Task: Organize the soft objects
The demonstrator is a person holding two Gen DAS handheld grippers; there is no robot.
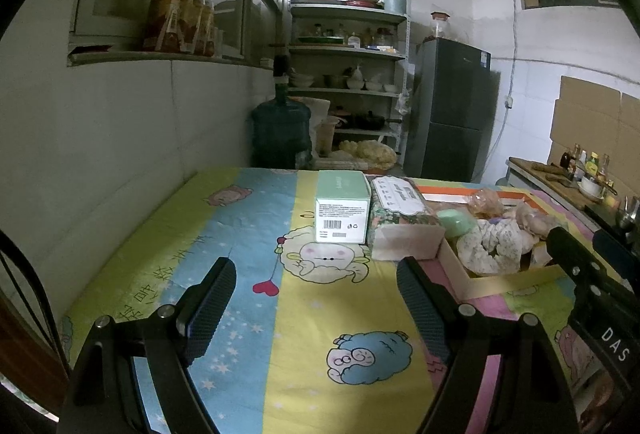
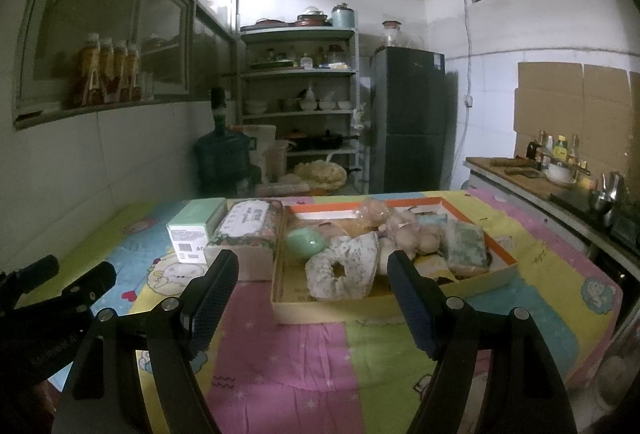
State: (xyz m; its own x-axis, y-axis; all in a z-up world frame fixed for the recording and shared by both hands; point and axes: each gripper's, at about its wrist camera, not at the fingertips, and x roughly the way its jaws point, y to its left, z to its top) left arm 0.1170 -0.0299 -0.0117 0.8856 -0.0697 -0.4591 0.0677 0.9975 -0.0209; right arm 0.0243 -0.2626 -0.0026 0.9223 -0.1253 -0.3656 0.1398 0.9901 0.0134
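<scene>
Basically both my tools hung over the cartoon-print tablecloth [image 2: 288, 366] with nothing between the fingers: my left gripper [image 1: 316, 310] was spread wide above the blue and yellow stripes, my right gripper [image 2: 310, 298] equally spread, just short of the shallow cardboard tray [image 2: 280, 308]. Using that tray as landmark: soft stuff was piled inside it, a floral scrunchie-like fabric ring [image 2: 340, 274] against its near wall, a pale green rounded piece [image 2: 306, 242] behind the ring toward the tray's left side, a pinkish plush lump [image 2: 408, 230] in the middle, a crinkly clear bag [image 2: 372, 212] toward the far wall, and a floral-patterned pad [image 2: 468, 244] at the right side. Touching the tray's left wall outside sat a floral tissue pack [image 2: 244, 230], and just beyond that, further left, a mint-green box [image 2: 196, 230] with a barcode label facing me. My right gripper's fingers framed the ring and the tray's near wall in its own camera, apart from both. My left gripper pointed at bare cloth left of the tray, well short of the mint-green box.
</scene>
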